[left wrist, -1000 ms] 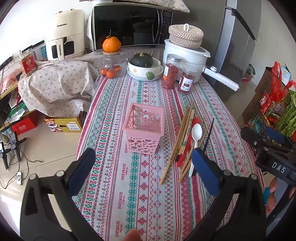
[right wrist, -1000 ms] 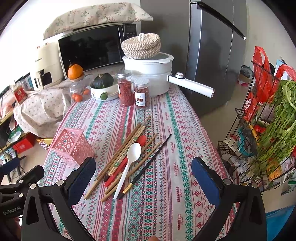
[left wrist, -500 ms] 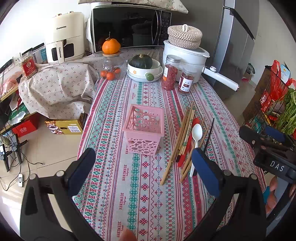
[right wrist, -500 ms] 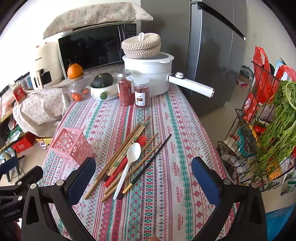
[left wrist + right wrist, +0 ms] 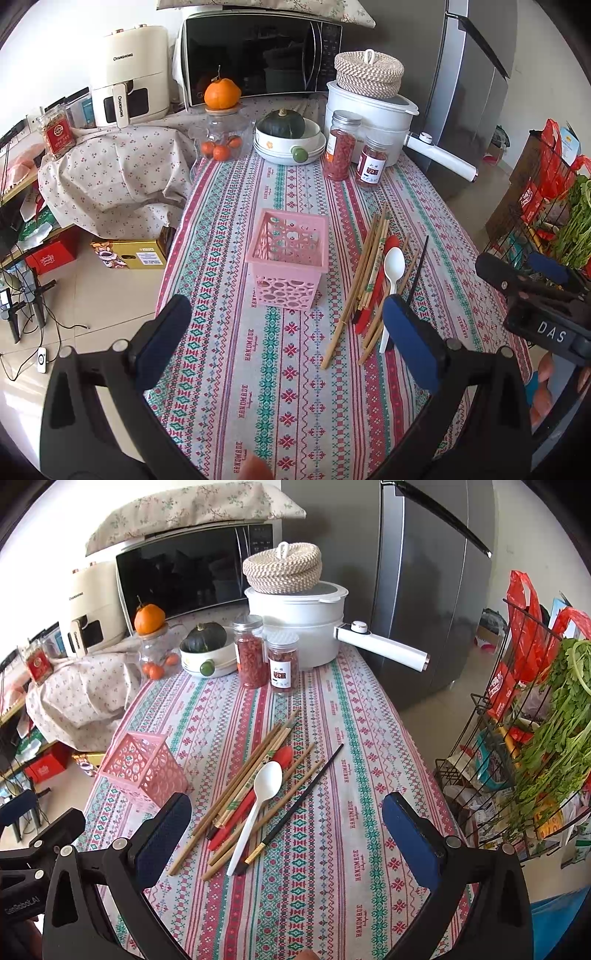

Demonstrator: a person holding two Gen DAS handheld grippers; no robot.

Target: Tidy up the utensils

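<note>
While both grippers' fingers (image 5: 162, 834) gape wide, empty: white spoon (image 5: 255, 808) ahead, light, slippery; pinch mid-handle.

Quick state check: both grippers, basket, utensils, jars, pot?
left gripper: open, holding nothing
right gripper: open, holding nothing
pink perforated plastic basket: upright, nothing visible inside
white plastic spoon: lying on the utensil pile, bowl up
wooden chopsticks: loose on the tablecloth
two clear red-filled jars: upright, lids on
white long-handled pot: lid on, woven basket on top
</note>
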